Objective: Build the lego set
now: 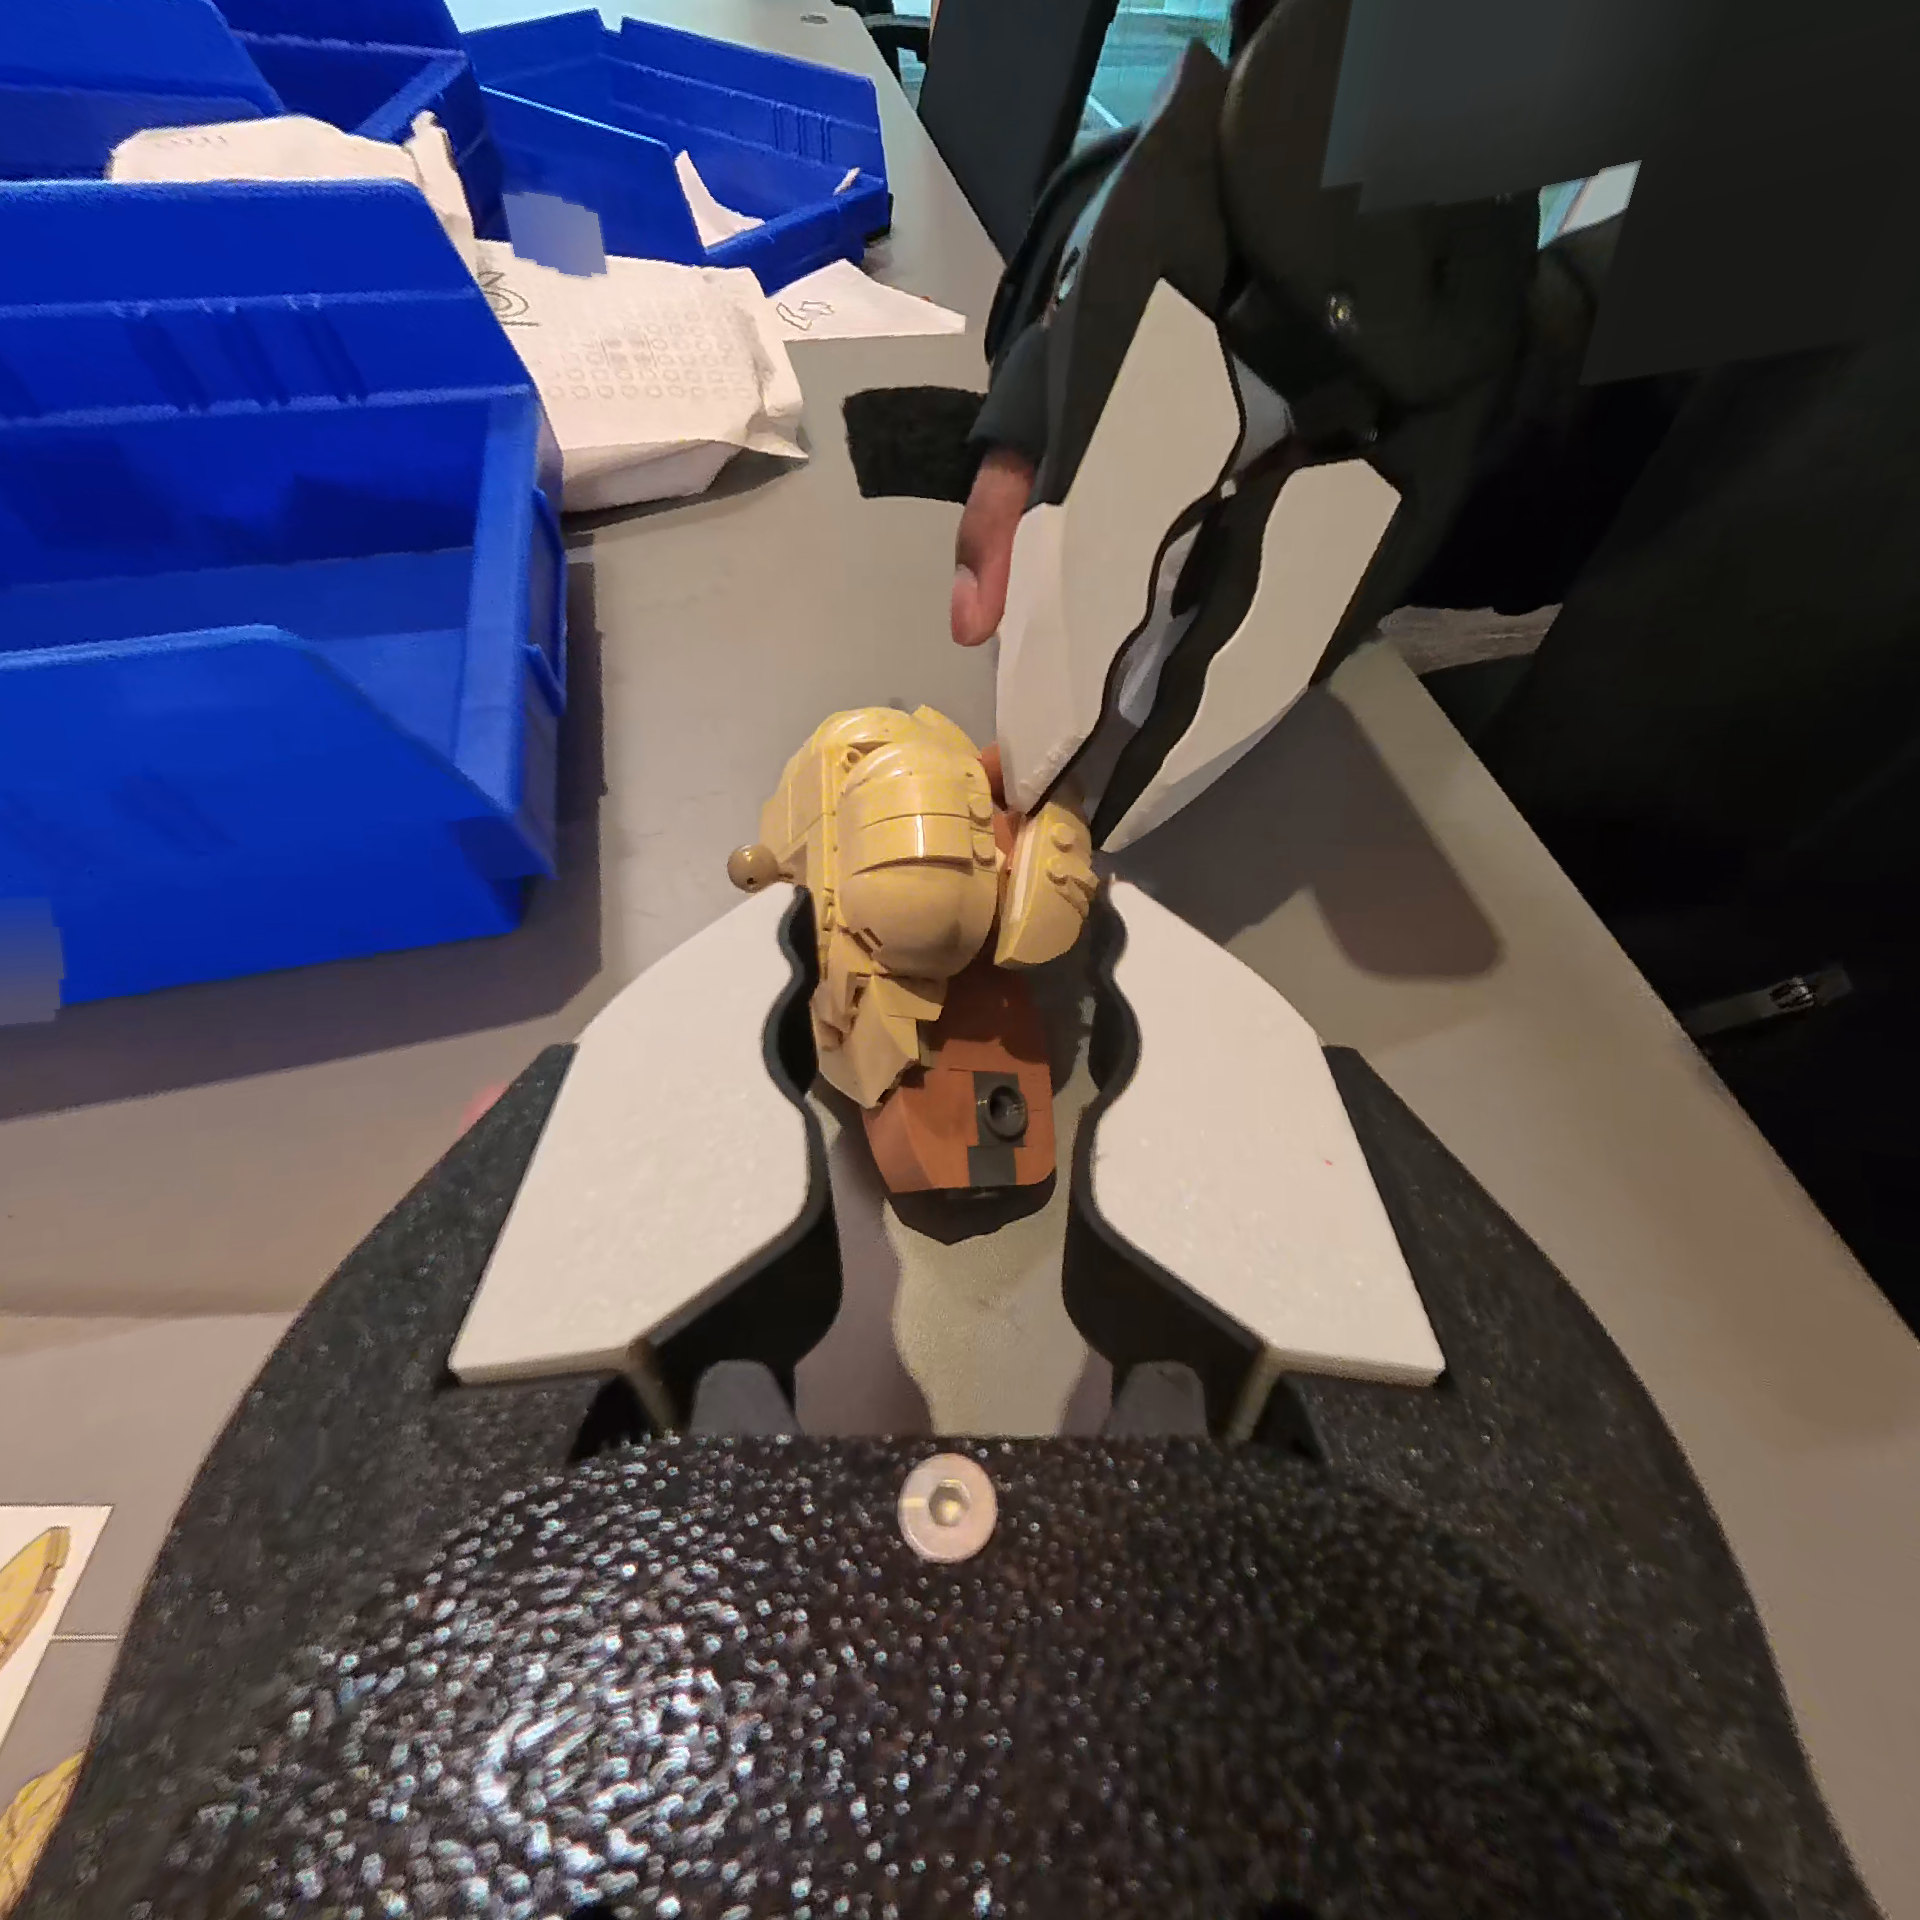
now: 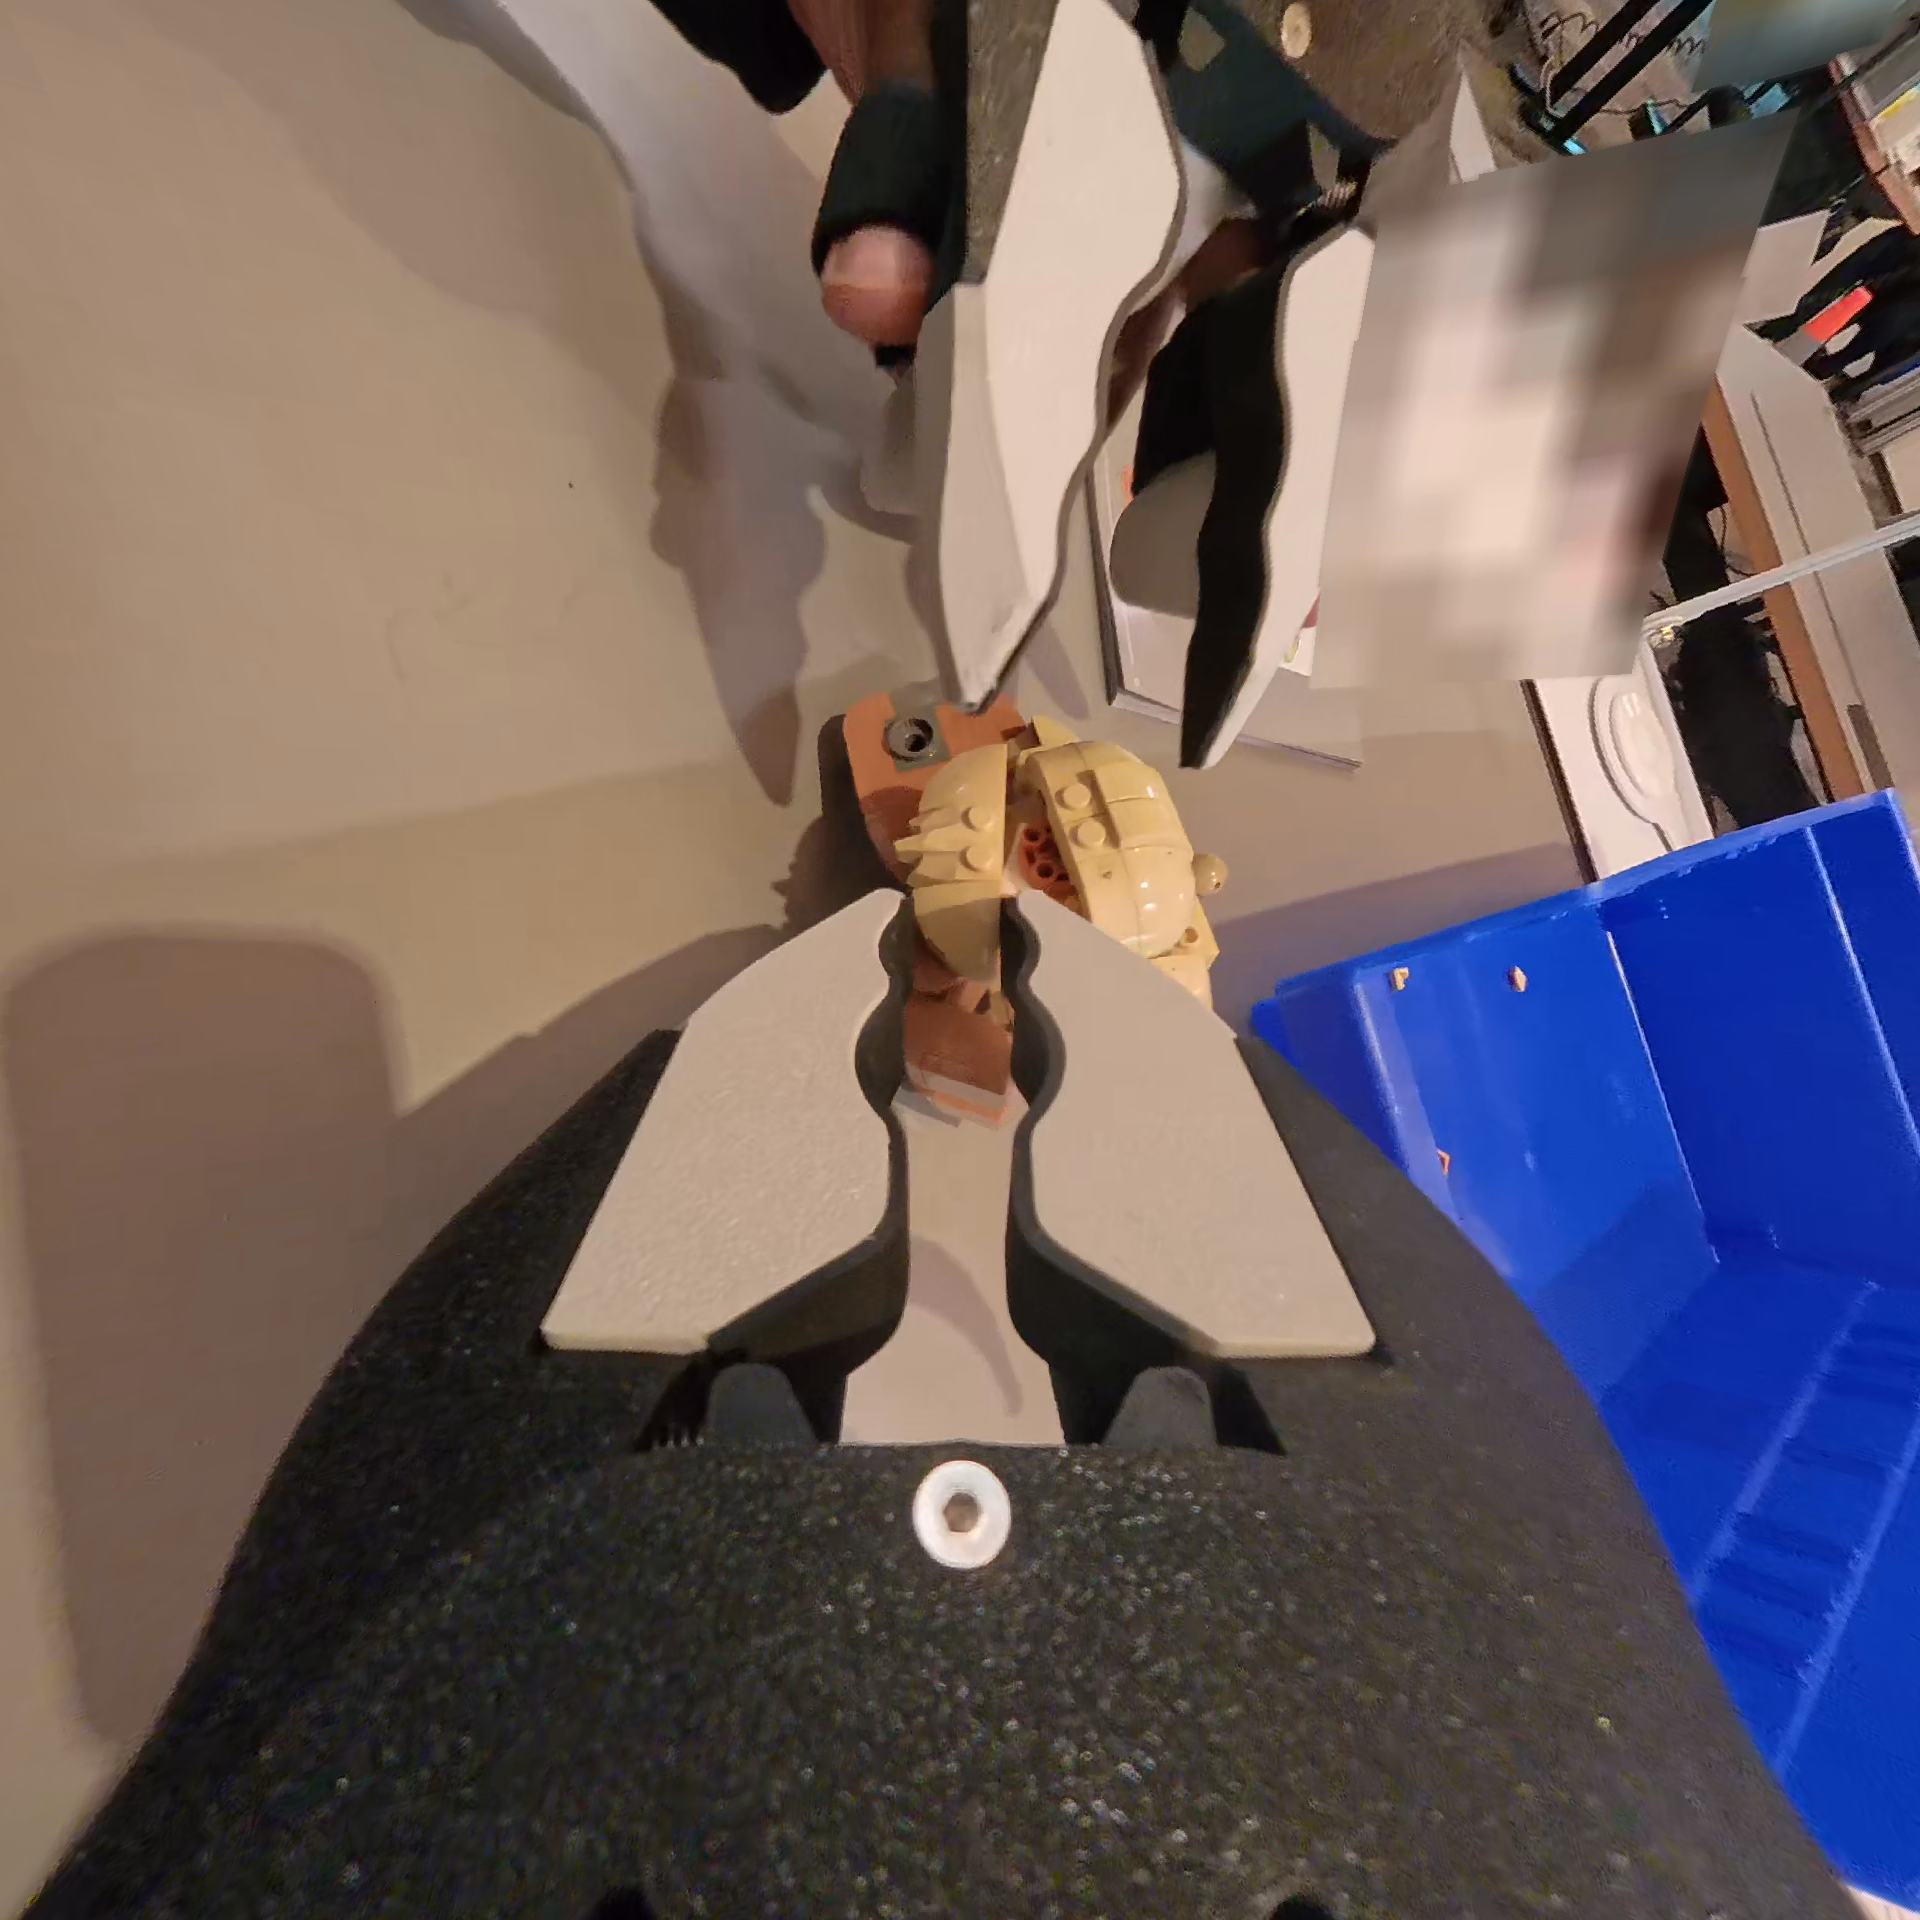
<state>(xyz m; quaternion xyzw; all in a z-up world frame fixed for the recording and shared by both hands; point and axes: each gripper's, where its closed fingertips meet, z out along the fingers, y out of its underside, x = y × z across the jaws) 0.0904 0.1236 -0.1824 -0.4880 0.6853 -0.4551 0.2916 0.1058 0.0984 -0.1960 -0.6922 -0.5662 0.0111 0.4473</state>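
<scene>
Right hand-held gripper (image 2: 958,914) pinches brick model (image 2: 1039,831), apparently lying lengthwise away.

Tan-and-brown brick model (image 1: 914,914), blue bins (image 1: 260,520)

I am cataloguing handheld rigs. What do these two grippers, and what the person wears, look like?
Both the left gripper and right gripper share one build: a pebbled black plastic body with a silver hex screw, and two pale grey wedge fingers with wavy black inner pads. The hand wears a black fingerless glove. No cables show.
</scene>
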